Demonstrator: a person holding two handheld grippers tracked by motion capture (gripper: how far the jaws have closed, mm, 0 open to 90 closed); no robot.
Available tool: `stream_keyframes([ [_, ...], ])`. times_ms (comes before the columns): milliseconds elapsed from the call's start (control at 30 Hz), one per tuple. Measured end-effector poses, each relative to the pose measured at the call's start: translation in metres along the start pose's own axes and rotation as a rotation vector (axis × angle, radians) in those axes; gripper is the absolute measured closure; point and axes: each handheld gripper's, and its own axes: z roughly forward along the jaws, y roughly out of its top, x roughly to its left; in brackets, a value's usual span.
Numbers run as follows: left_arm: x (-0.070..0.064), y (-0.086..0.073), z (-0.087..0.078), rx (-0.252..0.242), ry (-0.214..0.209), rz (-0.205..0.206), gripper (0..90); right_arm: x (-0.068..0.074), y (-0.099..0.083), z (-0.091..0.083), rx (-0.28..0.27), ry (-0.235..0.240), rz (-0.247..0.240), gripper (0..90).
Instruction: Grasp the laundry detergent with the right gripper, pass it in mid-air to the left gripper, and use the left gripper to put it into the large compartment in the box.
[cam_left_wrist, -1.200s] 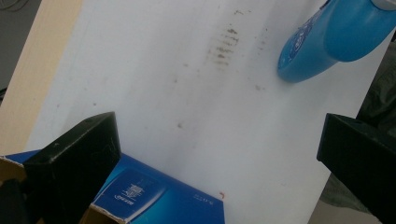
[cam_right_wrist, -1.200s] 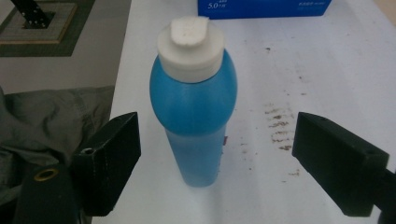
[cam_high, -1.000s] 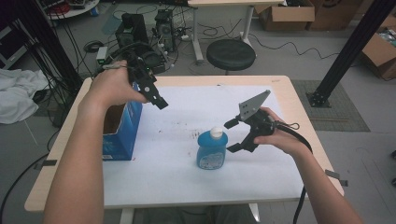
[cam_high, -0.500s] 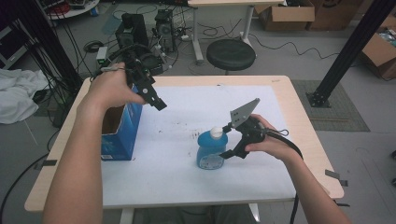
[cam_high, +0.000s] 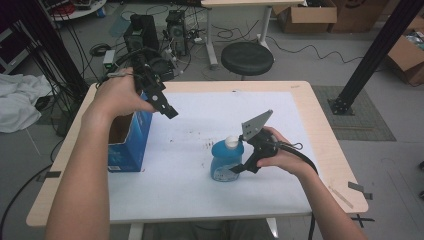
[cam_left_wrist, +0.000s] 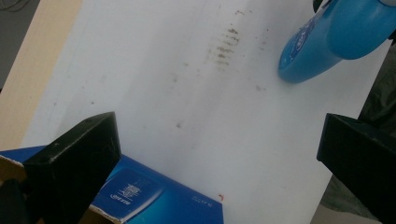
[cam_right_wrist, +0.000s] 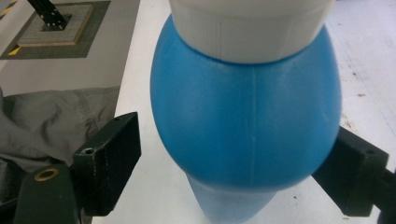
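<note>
Two hand-held grippers noted. Right gripper (cam_high: 240, 167), centre-right of the high view, brackets the blue plastic bottle with white cap (cam_high: 226, 160), jaws spread, left jaw clear of it. Left gripper (cam_high: 167, 109), upper left, spread above the blue cardboard box (cam_high: 129, 142).

A bright blue bottle (cam_high: 226, 161) with a white cap (cam_high: 231, 142) stands on a white mat (cam_high: 200, 190) flecked with small dark smudges. The mat covers a pale wood desk (cam_high: 330, 150). A blue box (cam_high: 131, 142) shows white print and a brown cardboard inside. Both grippers have black jaws; the right gripper (cam_high: 239, 169) carries a grey plate (cam_high: 256, 125).
</note>
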Motion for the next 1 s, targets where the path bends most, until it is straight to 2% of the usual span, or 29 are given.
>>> stream_keyframes([
  [467, 0.0007, -0.0008, 0.0000, 0.000, 0.005, -0.004, 0.1, 0.0000, -0.0017, 0.0061, -0.004, -0.003, 0.001, 22.3],
  [700, 0.0008, -0.0008, 0.0001, -0.001, 0.007, -0.006, 0.1, -0.0003, -0.0029, 0.0103, -0.003, -0.009, -0.003, 29.7],
  [1000, 0.0016, -0.0011, 0.0016, -0.001, 0.003, -0.006, 0.1, -0.0005, -0.0044, 0.0094, -0.025, -0.045, -0.012, 40.2],
])
